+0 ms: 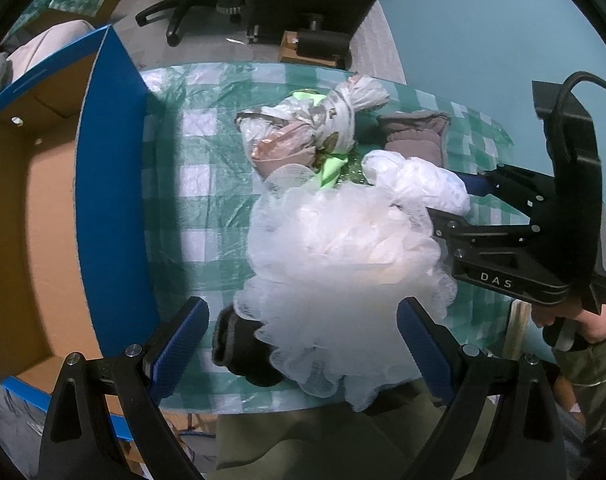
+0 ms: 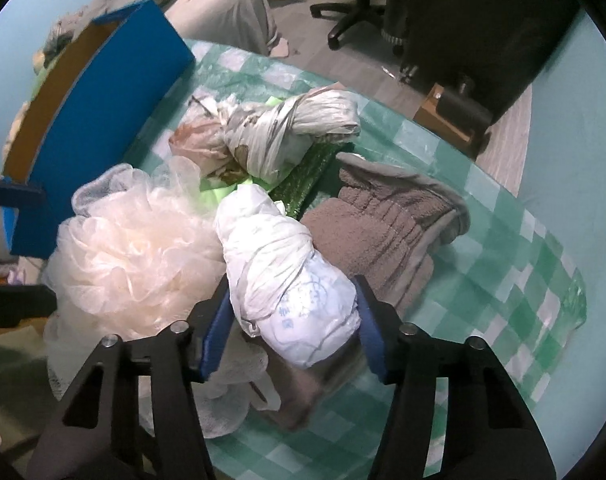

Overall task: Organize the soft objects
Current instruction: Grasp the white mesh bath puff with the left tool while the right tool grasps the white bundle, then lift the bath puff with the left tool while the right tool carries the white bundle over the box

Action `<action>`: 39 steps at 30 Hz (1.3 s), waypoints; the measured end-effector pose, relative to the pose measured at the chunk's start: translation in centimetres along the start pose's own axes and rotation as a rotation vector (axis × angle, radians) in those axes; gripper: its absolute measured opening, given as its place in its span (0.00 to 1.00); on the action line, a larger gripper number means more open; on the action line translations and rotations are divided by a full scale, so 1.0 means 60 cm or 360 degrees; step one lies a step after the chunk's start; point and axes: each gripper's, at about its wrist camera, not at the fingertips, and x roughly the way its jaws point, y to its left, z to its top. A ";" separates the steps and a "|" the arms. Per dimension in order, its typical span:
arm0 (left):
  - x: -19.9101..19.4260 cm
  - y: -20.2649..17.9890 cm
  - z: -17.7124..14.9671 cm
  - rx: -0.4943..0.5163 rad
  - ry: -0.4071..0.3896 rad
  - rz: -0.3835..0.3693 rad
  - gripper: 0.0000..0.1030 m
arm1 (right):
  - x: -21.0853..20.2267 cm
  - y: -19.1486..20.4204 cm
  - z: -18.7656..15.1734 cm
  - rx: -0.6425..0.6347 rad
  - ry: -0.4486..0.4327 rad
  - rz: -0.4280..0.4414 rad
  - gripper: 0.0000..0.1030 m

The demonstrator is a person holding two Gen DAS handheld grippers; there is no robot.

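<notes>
Crowding the green-checked tablecloth [image 1: 207, 168] is a heap of soft things: one pale mesh bath pouf [image 1: 339, 252], two knotted plastic bags, one brown fleece cloth [image 2: 387, 232], a dark sock-like piece [image 1: 243, 348] at the near edge, and a scrap of lime-green fabric [image 1: 333, 170] under the pile. An open cardboard box with blue flaps [image 1: 111, 184] stands just beside the cloth on the left. The pouf lies against the white knotted bag [image 2: 291, 276] and partly covers the things under it; the patterned knotted bag [image 2: 279, 140] sits beyond, toward the far edge.

The right gripper [image 2: 293, 320] points steeply down, its blue pads set on either side of the white bag's printed end; the bag fills the gap and the pads appear to press it. The left gripper [image 1: 303, 344] hangs above the pouf with its jaws wide apart, holding nothing. A hand [image 1: 583, 320] grasps the right gripper's handle.
</notes>
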 end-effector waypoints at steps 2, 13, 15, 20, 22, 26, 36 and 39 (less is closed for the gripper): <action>0.000 -0.007 0.001 0.0010 0.0008 0.0006 0.93 | -0.008 -0.004 -0.003 0.0041 -0.0035 0.0015 0.53; 0.038 -0.039 0.007 0.0011 0.0088 -0.0017 0.95 | -0.056 -0.017 -0.035 0.0214 -0.0176 -0.0027 0.52; 0.054 -0.039 0.011 -0.0013 0.0126 -0.0009 0.97 | -0.059 -0.022 -0.044 0.0251 -0.0186 -0.0001 0.52; 0.093 -0.040 0.020 -0.0046 0.0198 -0.0021 0.99 | -0.062 -0.032 -0.066 0.0321 -0.0196 0.0011 0.52; 0.107 -0.044 0.022 -0.0041 0.0216 -0.0025 1.00 | -0.063 -0.035 -0.072 0.0348 -0.0197 0.0014 0.52; 0.137 -0.056 0.029 0.0014 0.0246 0.0013 1.00 | -0.065 -0.042 -0.085 0.0395 -0.0201 0.0021 0.52; 0.160 -0.061 0.039 0.0115 0.0202 -0.0059 0.91 | -0.056 -0.033 -0.104 0.0411 -0.0181 -0.0005 0.52; 0.151 -0.065 0.034 0.0139 0.0183 -0.0090 0.75 | -0.054 -0.027 -0.108 0.0419 -0.0186 -0.0010 0.52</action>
